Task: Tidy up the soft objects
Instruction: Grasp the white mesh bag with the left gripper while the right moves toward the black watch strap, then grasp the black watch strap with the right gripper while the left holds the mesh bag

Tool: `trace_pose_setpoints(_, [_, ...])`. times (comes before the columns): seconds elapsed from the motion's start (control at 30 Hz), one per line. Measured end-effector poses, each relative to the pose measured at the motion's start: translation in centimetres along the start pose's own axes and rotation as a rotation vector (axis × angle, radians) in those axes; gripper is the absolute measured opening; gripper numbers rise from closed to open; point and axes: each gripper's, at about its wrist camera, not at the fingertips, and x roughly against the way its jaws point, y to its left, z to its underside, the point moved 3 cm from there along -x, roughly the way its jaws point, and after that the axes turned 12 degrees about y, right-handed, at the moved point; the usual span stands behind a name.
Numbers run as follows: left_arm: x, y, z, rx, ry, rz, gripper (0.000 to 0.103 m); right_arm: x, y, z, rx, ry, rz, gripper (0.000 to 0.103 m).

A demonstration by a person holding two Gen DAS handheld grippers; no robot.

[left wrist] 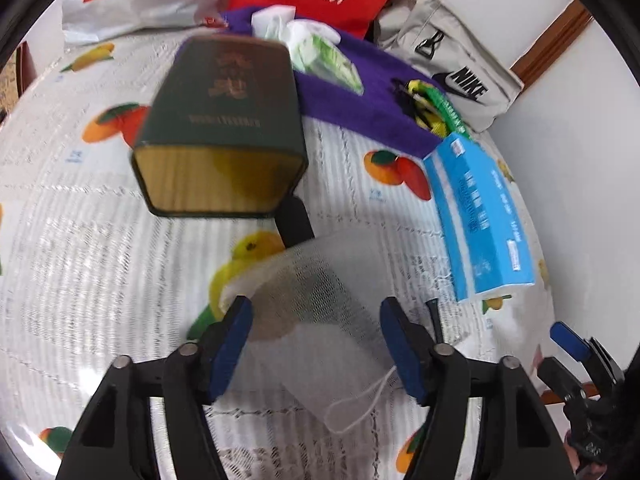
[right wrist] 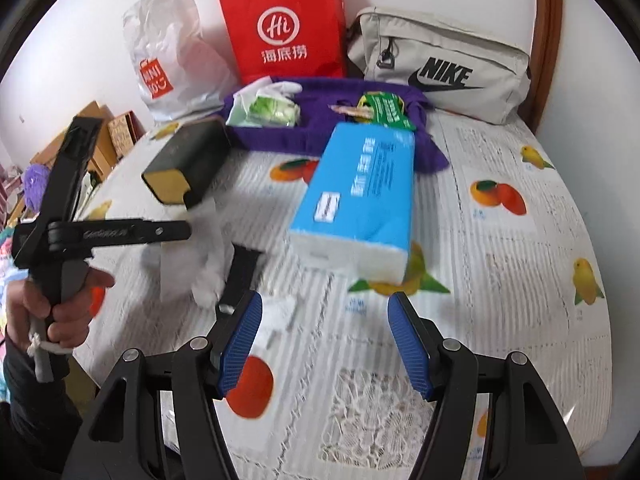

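My left gripper [left wrist: 316,312] is open, its blue pads on either side of a white mesh pouch [left wrist: 320,300] with a drawstring that lies on the fruit-print tablecloth [left wrist: 80,240]. The pouch also shows in the right wrist view [right wrist: 188,256], beside a flat black object [right wrist: 240,276]. My right gripper [right wrist: 325,308] is open and empty, just short of a blue tissue pack [right wrist: 360,200]. The pack also shows in the left wrist view [left wrist: 480,216]. A purple cloth [right wrist: 320,124] at the back carries a green-white packet [right wrist: 272,110] and a green package [right wrist: 384,110].
A dark green tin box [left wrist: 224,120] lies on its side mid-table, its gold inside showing. A red paper bag [right wrist: 288,24], a white Miniso bag [right wrist: 172,48] and a grey Nike pouch [right wrist: 440,64] stand along the wall. Cardboard boxes [right wrist: 116,128] sit beyond the left edge.
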Motion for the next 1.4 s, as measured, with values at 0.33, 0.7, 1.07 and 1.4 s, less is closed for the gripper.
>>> trace_pose_setpoints(0.33, [-1.2, -2.0, -1.3, -0.057, -0.060, -0.125, 0.082, -2.4, 0.1, 1.1, -0.001, 0.054, -0.012, 0.065])
trace_pose_setpoints(0.7, [-0.6, -1.1, -1.4, -0.069, -0.113, -0.204, 0.026, -3.9, 0.1, 2.0, 0.003, 0.086, -0.027, 0.065])
trace_pose_setpoints(1.07, [2.1, 1.2, 0.8, -0.045, -0.132, -0.102, 0.008, -4.5, 1.5, 2.4, 0.025, 0.079, -0.056, 0.065])
trace_pose_setpoints(1.4, [2.7, 4.8, 2.8, 0.038, -0.114, -0.138, 0.008, -5.0, 3.4, 1.8, 0.057, 0.057, -0.100, 0.065])
